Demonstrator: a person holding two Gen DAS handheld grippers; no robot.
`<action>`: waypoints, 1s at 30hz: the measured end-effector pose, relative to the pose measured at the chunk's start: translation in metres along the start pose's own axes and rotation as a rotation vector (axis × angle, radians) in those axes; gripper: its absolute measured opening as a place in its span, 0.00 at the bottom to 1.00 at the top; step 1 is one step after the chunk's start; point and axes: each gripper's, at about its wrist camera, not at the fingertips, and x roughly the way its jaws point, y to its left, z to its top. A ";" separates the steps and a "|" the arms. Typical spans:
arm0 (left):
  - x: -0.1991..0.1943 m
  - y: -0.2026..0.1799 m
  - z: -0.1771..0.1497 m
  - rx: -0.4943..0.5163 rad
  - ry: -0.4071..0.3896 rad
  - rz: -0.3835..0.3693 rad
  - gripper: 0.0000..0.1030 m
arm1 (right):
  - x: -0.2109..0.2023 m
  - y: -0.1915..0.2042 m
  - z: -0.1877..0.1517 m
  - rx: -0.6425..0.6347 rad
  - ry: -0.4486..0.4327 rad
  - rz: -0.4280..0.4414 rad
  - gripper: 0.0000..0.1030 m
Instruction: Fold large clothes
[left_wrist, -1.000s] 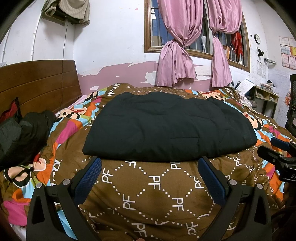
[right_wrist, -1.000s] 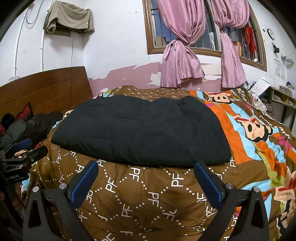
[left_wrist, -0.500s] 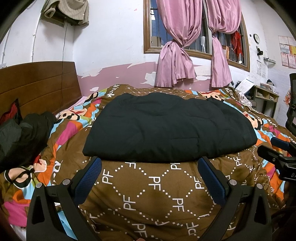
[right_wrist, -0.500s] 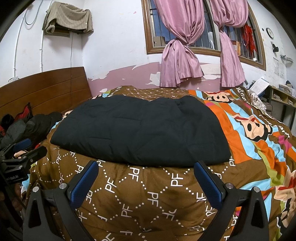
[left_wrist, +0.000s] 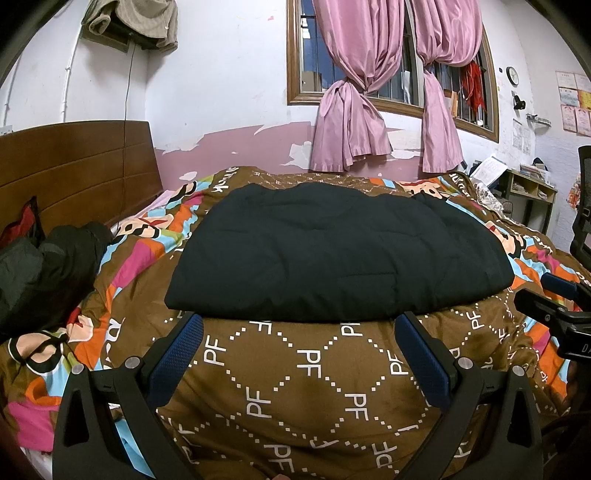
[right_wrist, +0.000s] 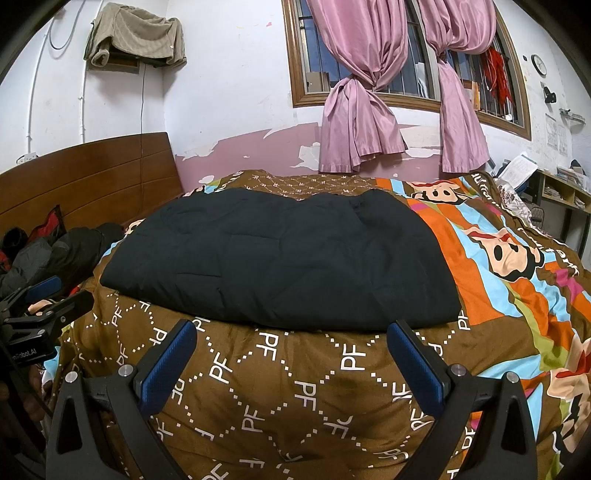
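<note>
On the bed, black quilted garment lying flat, seemingly folded already into a rectangle. Left hand-held gripper and right hand-held gripper hovering just short, wide open, empty. Perhaps another fold left.

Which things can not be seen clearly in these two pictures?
- Layers of the black quilted garment: both views, hidden beneath its own top surface.
- Round wall clock: right wrist view, too small to read.
- Dark clothes heap by the wooden headboard: left wrist view, cut by the edge.
</note>
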 end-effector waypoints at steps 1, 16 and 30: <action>0.000 0.001 0.001 0.001 0.001 0.000 0.99 | 0.000 0.000 0.000 0.001 -0.001 0.001 1.00; 0.001 0.004 0.002 -0.013 0.003 -0.008 0.99 | 0.001 -0.003 -0.003 0.007 0.004 -0.005 1.00; 0.009 0.001 -0.004 -0.036 0.077 0.002 0.99 | 0.001 -0.003 -0.004 0.007 0.004 -0.006 1.00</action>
